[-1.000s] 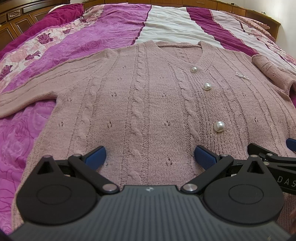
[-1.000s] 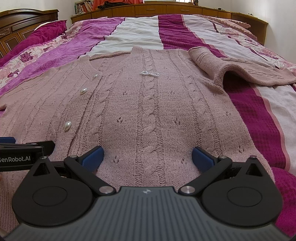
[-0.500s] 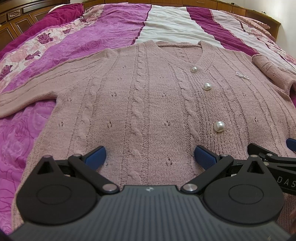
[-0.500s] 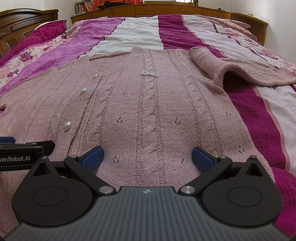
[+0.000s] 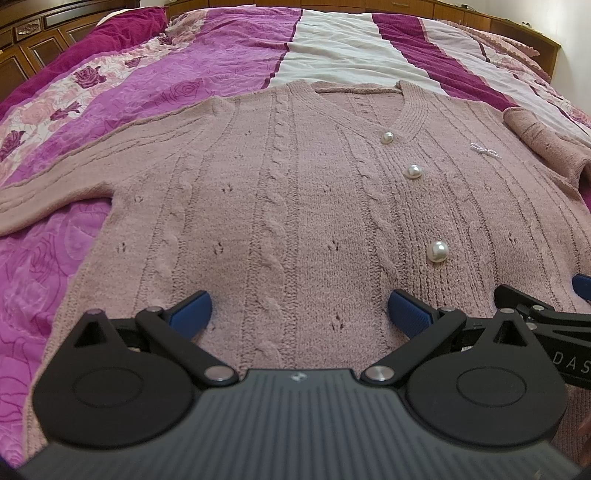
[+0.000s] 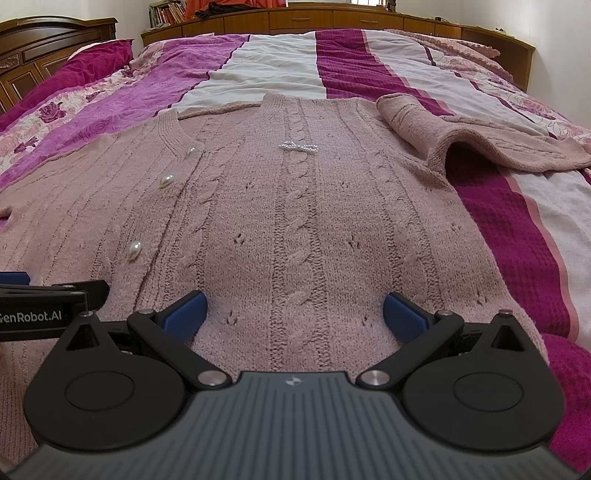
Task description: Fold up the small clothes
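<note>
A dusty-pink cable-knit cardigan with pearl buttons lies flat, front up, on the bed. Its left sleeve stretches out sideways; its right sleeve is bunched and folded over at the shoulder. My left gripper hovers open over the lower left half of the hem, blue pads wide apart. My right gripper hovers open over the lower right half, nothing between its fingers. Each gripper's side shows at the edge of the other view.
The bed carries a striped bedspread in magenta, purple floral and white. A dark wooden headboard stands at the left, and low wooden cabinets line the far side. Bare bedspread lies beyond the collar and to both sides.
</note>
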Demonstrator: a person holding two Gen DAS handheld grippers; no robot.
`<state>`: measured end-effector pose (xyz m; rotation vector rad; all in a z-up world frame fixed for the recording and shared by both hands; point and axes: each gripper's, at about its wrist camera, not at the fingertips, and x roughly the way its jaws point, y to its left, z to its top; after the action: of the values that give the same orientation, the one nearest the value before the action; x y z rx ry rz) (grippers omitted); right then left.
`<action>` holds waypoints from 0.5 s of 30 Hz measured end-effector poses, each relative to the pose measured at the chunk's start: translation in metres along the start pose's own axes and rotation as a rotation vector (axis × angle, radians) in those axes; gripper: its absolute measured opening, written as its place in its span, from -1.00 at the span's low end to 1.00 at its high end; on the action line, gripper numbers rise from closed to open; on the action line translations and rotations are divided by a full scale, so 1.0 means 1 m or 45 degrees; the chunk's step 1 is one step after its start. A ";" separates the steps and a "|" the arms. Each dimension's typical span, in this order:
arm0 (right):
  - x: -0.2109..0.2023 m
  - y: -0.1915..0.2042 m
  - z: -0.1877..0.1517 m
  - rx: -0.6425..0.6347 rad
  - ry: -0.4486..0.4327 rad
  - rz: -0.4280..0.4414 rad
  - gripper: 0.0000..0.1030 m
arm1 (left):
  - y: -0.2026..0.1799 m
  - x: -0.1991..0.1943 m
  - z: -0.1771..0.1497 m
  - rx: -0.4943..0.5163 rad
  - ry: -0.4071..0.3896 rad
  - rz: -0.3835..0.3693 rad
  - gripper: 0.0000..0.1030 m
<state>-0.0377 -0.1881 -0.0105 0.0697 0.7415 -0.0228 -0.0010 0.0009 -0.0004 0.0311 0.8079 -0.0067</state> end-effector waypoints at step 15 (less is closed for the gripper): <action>0.000 0.000 0.000 -0.001 0.001 -0.001 1.00 | 0.006 0.000 -0.001 0.006 0.001 -0.009 1.00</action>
<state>-0.0377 -0.1879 -0.0105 0.0682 0.7420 -0.0234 -0.0017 0.0069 -0.0014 0.0326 0.8086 -0.0155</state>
